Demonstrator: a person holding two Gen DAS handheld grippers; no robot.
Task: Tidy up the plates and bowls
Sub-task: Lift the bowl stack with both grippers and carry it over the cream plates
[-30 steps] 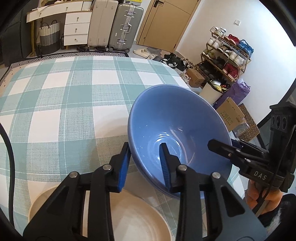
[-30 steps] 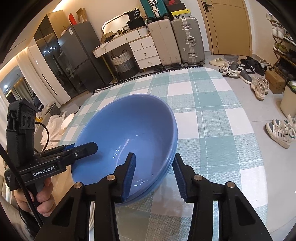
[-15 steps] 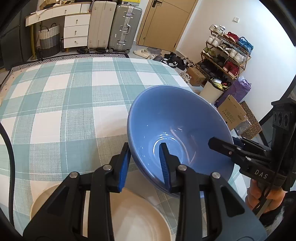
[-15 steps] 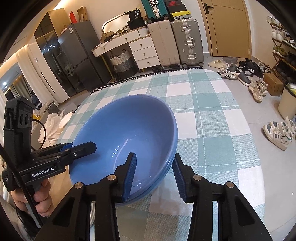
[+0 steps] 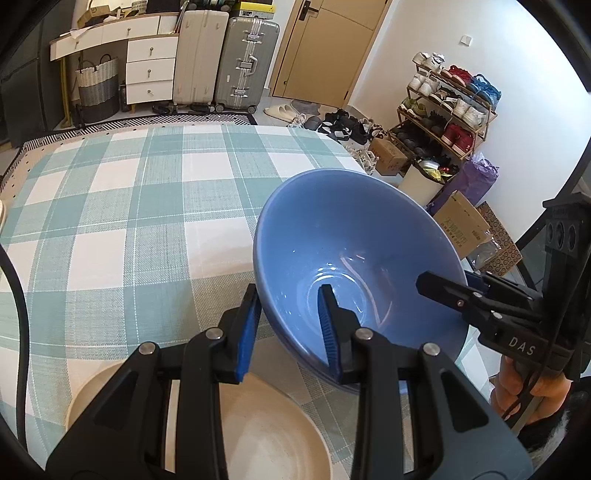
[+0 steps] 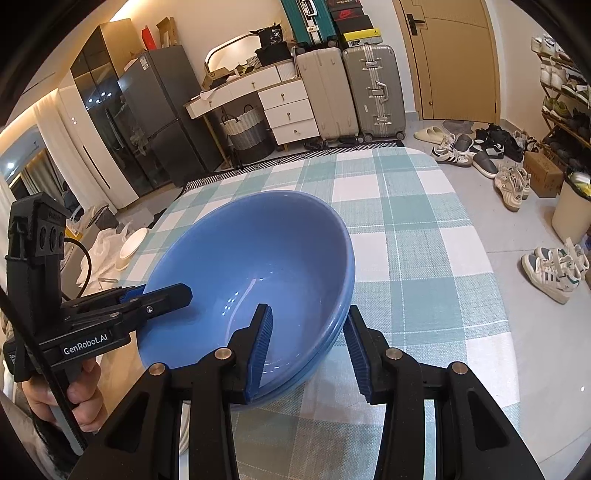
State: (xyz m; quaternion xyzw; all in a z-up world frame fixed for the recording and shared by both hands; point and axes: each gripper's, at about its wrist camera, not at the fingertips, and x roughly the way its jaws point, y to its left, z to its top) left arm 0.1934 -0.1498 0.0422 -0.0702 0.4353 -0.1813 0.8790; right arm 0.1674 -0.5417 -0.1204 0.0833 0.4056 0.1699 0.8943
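Bowl (image 5: 354, 240) behind plate (image 5: 266, 435) on tablecloth (image 5: 129, 206)

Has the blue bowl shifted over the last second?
No. The blue bowl sits at the same spot against the checked tablecloth, with both grippers at its rim as before.

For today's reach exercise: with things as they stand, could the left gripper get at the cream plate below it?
Probably not yet: the left gripper is clamped on the blue bowl rim. The cream plate itself lies uncovered just beneath.

White letters "DAS" stand on the right hand-held gripper (image 5: 461, 291), "GenRobot.AI" stands on the left hand-held gripper (image 6: 162, 295), and "36" shows on a black box (image 6: 271, 35) above the drawers.
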